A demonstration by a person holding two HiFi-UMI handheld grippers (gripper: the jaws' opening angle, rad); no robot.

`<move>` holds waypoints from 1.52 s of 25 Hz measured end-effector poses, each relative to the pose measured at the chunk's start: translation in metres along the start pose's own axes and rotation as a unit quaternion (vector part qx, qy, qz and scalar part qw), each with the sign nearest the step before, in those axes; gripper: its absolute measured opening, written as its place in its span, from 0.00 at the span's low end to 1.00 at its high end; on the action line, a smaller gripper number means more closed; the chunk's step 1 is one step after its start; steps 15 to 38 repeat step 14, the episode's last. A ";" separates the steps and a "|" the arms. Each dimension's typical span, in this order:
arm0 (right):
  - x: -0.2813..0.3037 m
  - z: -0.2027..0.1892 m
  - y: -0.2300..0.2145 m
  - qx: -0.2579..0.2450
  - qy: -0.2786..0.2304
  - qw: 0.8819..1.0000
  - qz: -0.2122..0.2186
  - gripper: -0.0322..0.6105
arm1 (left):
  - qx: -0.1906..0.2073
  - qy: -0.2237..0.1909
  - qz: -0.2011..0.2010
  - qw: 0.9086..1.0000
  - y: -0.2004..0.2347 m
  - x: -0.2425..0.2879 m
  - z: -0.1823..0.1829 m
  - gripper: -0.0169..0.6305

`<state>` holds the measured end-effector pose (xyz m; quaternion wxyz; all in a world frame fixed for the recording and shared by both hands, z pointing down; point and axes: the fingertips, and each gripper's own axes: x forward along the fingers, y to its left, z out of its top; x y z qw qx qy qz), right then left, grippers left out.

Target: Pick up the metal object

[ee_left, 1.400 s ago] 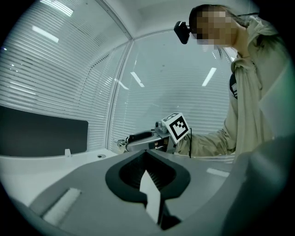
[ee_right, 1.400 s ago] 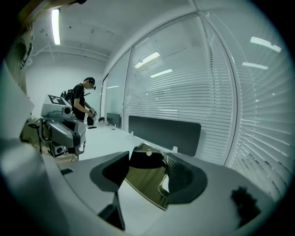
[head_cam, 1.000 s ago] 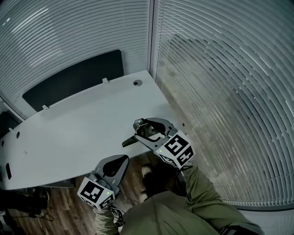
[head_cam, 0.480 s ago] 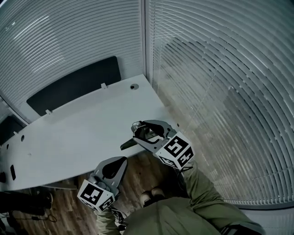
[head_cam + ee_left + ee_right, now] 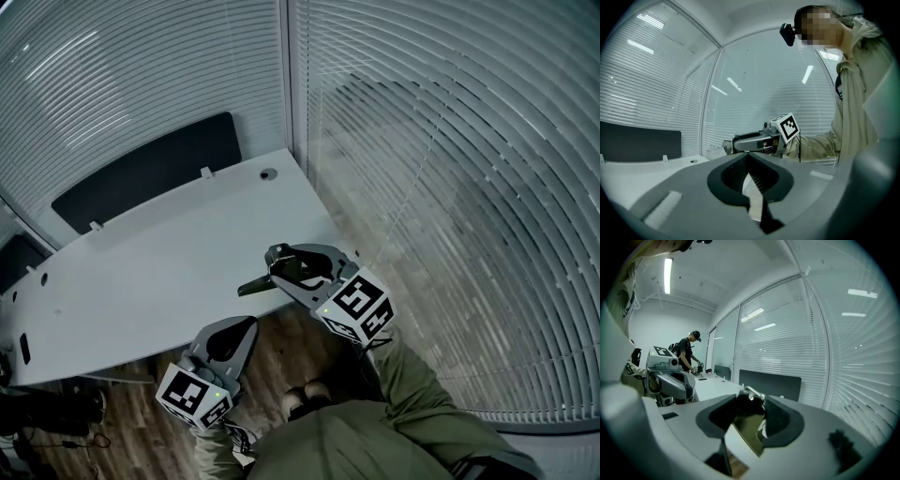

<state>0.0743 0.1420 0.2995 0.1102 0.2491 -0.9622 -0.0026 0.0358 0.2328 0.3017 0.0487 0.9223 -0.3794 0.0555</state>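
The right gripper [image 5: 277,265] has the dark, flat, angled metal piece [image 5: 251,285] between its fingers, which are closing on it. It holds the piece just over the near edge of the white bench [image 5: 141,272], seemingly clear of the surface. The left gripper [image 5: 246,324] hangs below that edge with its 2 fingers together and empty, so the pick-up looks nearly done, with only a firmer grip and a clear lift left.
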 end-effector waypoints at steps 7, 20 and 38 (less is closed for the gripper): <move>0.016 -0.002 -0.015 0.005 0.000 1.000 -0.020 0.08 | 0.007 0.005 -0.001 1.000 0.006 0.005 0.004 0.04; 0.028 0.000 -0.017 0.001 -0.005 1.000 -0.017 0.08 | 0.005 0.004 0.008 1.000 0.021 0.003 0.003 0.04; 0.028 0.000 -0.017 0.001 -0.005 1.000 -0.017 0.08 | 0.005 0.004 0.008 1.000 0.021 0.003 0.003 0.04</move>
